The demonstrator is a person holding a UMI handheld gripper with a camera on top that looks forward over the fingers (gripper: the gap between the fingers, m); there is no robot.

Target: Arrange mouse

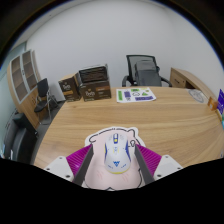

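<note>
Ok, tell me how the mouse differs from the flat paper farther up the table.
The mouse is white, rounded and raised; the paper is flat and printed in green and white. The mouse sits between the fingers of the tool, cable curling behind it; the paper lies well beyond them, near the table's far edge. Both rest on the wooden table.

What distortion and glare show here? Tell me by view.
Gripper view: strong fisheye bend, so the wooden table edge curves and the room bows around it; soft even indoor light with a pale sheen on the tabletop, no hard shadows; the white mouse, close between the gripper fingers, looks slightly soft; far chair is small.
</note>
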